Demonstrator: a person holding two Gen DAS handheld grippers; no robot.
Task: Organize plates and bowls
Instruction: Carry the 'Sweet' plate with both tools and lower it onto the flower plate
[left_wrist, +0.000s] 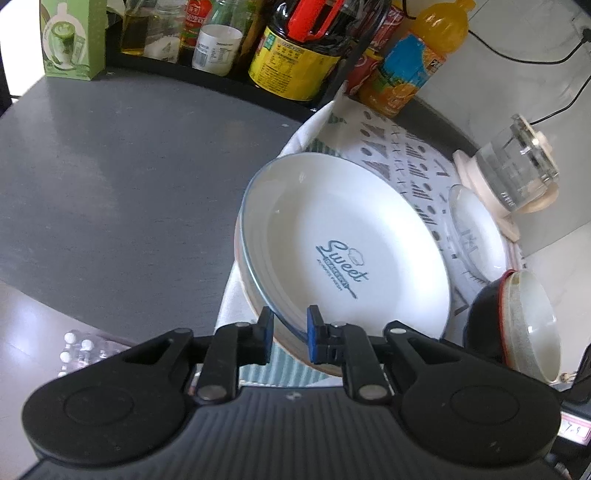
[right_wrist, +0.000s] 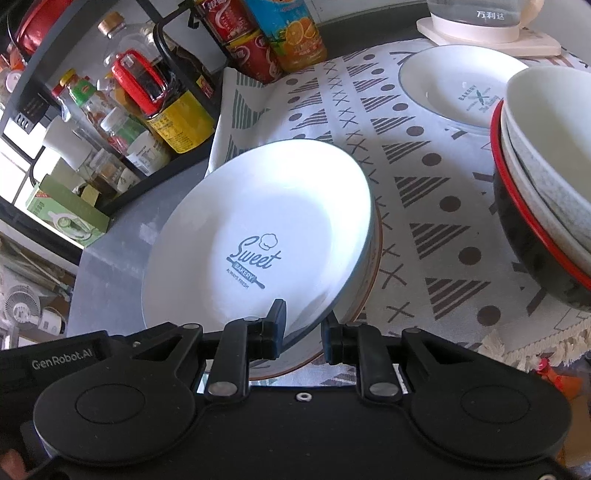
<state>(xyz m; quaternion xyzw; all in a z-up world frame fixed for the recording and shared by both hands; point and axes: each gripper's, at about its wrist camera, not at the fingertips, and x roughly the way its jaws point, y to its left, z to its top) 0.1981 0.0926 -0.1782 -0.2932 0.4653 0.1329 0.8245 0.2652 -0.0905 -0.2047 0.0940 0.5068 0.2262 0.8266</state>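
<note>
The grey worktop runs out of frame at left, and the patterned cloth is partly hidden under the dishes. At frame centre the "Sweet Bakery" plate sits tilted on a second plate whose rim barely shows beneath. The stacked bowls are cut off at the right edge. The left tool and the right tool each straddle the plate's near rim, narrowly parted; whether their pads press it is unclear.
</note>
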